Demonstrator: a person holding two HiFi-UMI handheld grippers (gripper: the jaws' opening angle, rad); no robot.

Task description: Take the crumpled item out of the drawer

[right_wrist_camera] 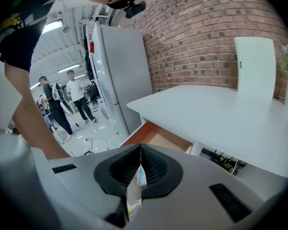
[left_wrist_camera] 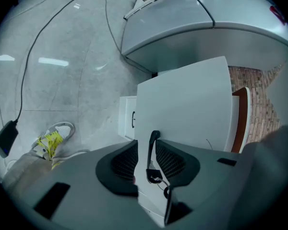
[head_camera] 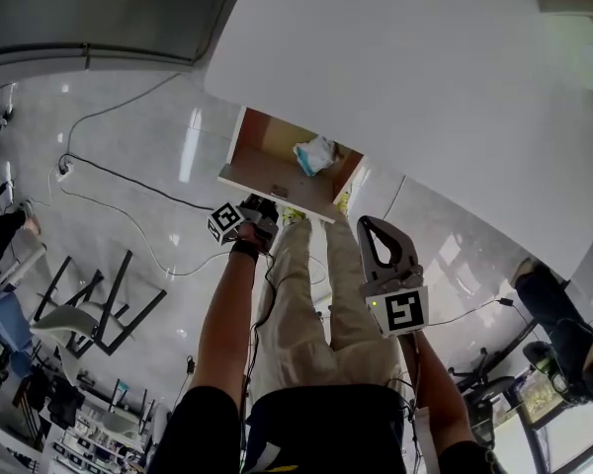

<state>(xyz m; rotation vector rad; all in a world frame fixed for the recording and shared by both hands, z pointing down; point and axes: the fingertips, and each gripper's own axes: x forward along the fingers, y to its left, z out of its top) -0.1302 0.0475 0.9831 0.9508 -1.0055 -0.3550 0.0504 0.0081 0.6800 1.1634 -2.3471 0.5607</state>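
The right tool [head_camera: 376, 227] is held shut and empty, well short of the drawer [head_camera: 262, 176]. The left tool [left_wrist_camera: 147, 143] is parted loosely around the black handle [left_wrist_camera: 155, 134]. The drawer is already pulled open; the crumpled item [head_camera: 315, 154] is seen lying inside, not yet grasped

Black shirt [head_camera: 204, 421], khaki trousers [head_camera: 306, 299], yellow-laced shoe [left_wrist_camera: 51, 141]; the grey right gripper [head_camera: 374, 227] bears a marker cube [head_camera: 402, 311].

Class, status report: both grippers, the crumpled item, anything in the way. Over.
Left gripper open around drawer handle. Right gripper shut, empty. Crumpled item in open drawer, nothing covering it.
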